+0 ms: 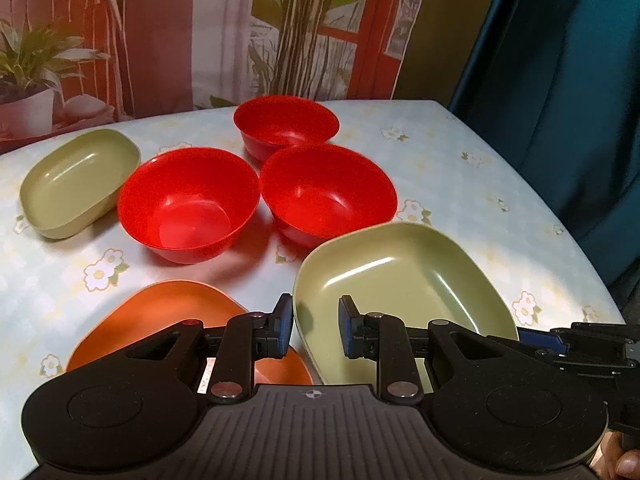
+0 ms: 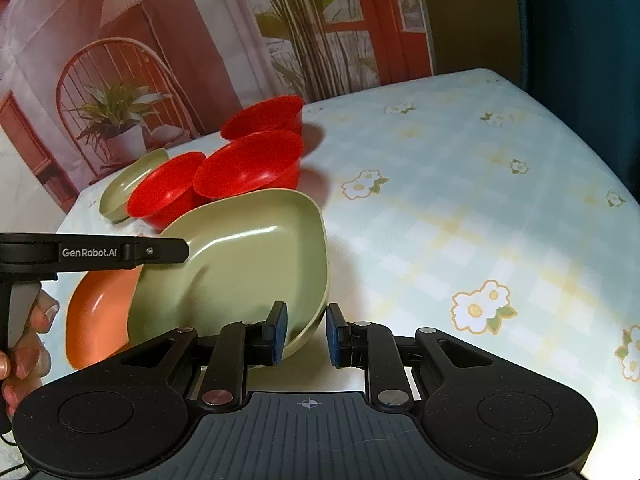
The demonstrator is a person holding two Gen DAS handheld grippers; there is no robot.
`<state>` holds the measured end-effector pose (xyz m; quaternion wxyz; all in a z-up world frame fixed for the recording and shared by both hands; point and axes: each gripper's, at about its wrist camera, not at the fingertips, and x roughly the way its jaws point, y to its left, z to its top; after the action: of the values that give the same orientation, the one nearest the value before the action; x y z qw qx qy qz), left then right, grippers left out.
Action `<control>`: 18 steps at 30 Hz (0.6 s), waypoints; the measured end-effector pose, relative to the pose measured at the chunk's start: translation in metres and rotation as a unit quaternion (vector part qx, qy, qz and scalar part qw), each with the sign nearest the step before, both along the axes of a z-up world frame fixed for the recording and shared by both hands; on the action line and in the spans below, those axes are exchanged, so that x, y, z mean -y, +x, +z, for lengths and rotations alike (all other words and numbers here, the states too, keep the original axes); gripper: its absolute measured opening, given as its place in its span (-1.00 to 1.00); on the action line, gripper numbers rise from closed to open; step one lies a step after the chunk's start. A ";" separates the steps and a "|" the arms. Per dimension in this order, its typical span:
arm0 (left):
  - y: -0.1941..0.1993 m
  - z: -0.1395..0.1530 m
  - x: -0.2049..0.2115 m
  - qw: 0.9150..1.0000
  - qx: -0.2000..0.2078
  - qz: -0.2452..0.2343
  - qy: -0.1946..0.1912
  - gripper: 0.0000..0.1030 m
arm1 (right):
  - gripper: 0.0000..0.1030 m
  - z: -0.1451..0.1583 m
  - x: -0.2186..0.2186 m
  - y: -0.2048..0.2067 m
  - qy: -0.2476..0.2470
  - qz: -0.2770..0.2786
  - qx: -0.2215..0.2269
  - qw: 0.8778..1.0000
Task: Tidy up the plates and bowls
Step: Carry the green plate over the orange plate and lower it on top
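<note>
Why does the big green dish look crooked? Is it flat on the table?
No, tipped. The big green dish is held by its rims between both grippers, its inside turned toward the right one.

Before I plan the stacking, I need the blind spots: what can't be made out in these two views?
- Orange plate: near edge hidden by the left gripper, left wrist view; mostly behind the near green plate, right wrist view.
- Far green plate: largely behind a red bowl, right wrist view.
- Near green plate's underside: unseen in both views, so table contact is unclear.
</note>
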<state>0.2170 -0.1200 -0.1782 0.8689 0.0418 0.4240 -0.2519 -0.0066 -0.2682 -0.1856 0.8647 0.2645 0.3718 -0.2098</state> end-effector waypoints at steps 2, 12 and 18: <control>-0.003 0.004 -0.003 1.000 0.005 0.000 -0.003 -0.50 | -0.63 0.005 -0.003 0.000 -0.006 0.001 0.002 1.000; -0.011 0.015 -0.023 1.000 0.015 0.012 -0.018 -0.50 | -0.63 0.018 -0.013 0.005 -0.017 0.014 0.003 1.000; -0.015 0.020 -0.044 0.999 0.017 0.030 -0.025 -0.50 | -0.63 0.027 -0.019 0.018 -0.018 0.028 0.008 0.999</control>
<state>0.2020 -0.0764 -0.1578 0.8841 0.0117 0.4035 -0.2356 0.0117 -0.2489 -0.1587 0.8776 0.2400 0.3685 -0.1907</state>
